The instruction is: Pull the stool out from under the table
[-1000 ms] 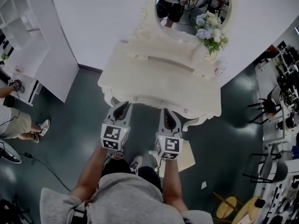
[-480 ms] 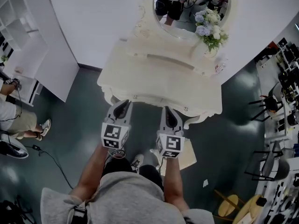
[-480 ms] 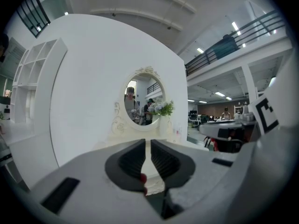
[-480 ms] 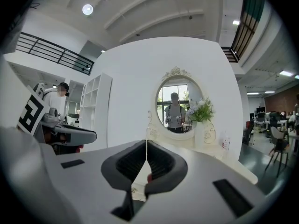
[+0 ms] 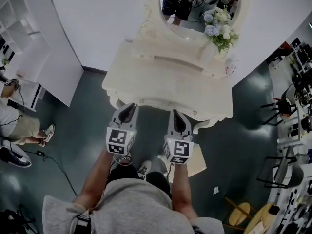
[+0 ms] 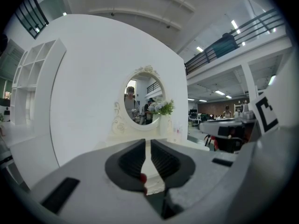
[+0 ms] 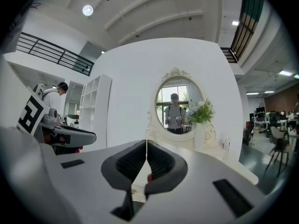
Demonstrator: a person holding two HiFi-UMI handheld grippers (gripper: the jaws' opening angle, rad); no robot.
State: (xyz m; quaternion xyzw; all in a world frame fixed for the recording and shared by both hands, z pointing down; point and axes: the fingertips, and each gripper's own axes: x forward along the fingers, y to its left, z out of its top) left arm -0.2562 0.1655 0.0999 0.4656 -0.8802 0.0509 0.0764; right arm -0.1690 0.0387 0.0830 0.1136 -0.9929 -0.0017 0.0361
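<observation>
A cream dressing table (image 5: pixel 165 89) with an oval mirror (image 5: pixel 200 9) stands against the white wall. Both grippers hover side by side just short of its front edge. My left gripper (image 5: pixel 127 108) points at the table, its jaws shut with only a hairline gap and nothing between them (image 6: pixel 147 141). My right gripper (image 5: pixel 175 115) is also shut and empty (image 7: pixel 146 141). A cream flat-topped piece (image 5: pixel 196 164) shows on the floor below the right gripper; it may be the stool, but most of it is hidden. Both gripper views look over the tabletop at the mirror (image 7: pixel 177 108).
A vase of flowers (image 5: pixel 218 30) and a small bottle (image 5: pixel 229 71) stand on the table's right rear. A white shelf unit (image 5: pixel 24 38) and a seated person (image 5: pixel 14 126) are at the left. Dark chairs (image 5: pixel 280 111) are at the right, a cable (image 5: pixel 48 172) on the floor.
Both grippers hold their places before the table. The person at the left edge has shifted a little.
</observation>
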